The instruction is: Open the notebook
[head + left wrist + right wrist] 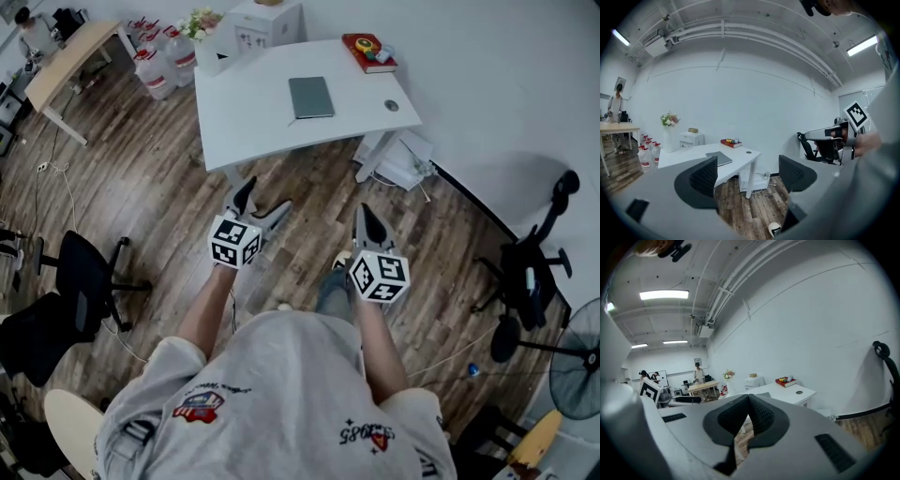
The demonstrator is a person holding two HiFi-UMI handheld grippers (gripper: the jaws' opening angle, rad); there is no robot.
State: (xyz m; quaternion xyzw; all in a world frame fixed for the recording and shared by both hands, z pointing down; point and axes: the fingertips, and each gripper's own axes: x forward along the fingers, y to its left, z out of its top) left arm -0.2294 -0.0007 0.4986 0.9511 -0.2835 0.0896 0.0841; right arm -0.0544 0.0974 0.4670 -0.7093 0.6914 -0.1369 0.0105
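The closed grey notebook (310, 97) lies on the far white table (253, 122); left gripper (263, 208) jaws apart and empty, right gripper (368, 223) jaws together

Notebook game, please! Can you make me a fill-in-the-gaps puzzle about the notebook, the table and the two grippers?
1. The grey notebook lying on the white table is ____, not open.
2. The left gripper has its jaws ____, with nothing between them.
3. The right gripper has its jaws pressed ____.
4. The book at the table's far corner is ____ in colour.

Missing words: closed; apart; together; red.
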